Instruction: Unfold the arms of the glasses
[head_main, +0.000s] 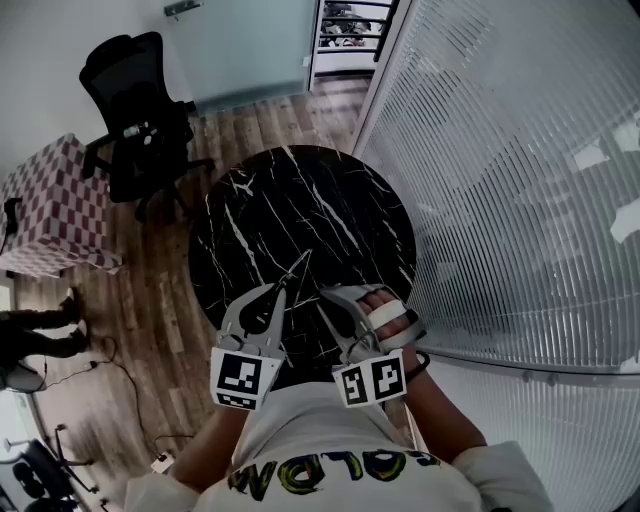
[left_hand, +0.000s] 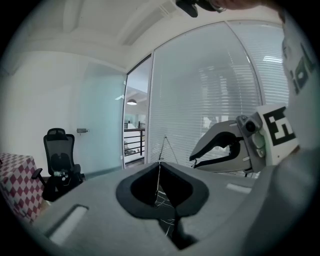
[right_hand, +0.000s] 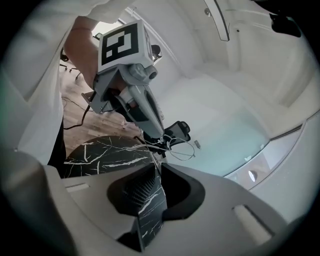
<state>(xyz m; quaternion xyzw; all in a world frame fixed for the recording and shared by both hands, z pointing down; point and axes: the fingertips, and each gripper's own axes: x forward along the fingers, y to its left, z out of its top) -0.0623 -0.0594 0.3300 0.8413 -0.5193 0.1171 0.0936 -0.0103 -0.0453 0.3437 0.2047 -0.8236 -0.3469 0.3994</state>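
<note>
Thin wire-rimmed glasses hang in the air over the black marble table. My left gripper is shut on their frame. In the left gripper view a fine wire runs between my left gripper's closed jaws, and one thin arm sticks up beyond them. In the head view that arm shows as a pale line off my left gripper. My right gripper sits just right of it, close to the glasses. Its jaws stand a narrow slit apart, with only table showing through.
The round table stands on a wood floor. A black office chair and a checkered box are off to the left. A glass wall with blinds runs along the right. A cable lies on the floor at lower left.
</note>
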